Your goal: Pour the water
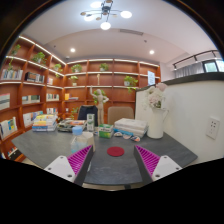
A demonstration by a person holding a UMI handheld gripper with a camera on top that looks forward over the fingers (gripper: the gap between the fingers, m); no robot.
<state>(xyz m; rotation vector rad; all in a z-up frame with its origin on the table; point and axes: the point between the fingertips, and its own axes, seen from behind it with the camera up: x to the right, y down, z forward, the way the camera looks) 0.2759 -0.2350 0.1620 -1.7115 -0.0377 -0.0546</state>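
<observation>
White tall jug [155, 110] on grey table [60, 148], well beyond gripper [104, 162]; fingers spread, empty. Approach stage; next, reach jug.

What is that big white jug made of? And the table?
The white jug looks like glazed ceramic or glossy plastic: smooth, opaque, faintly patterned. The table seems matte grey laminate or stone: flat, dull, speckled. The gripper hangs open before a red disc.
</observation>
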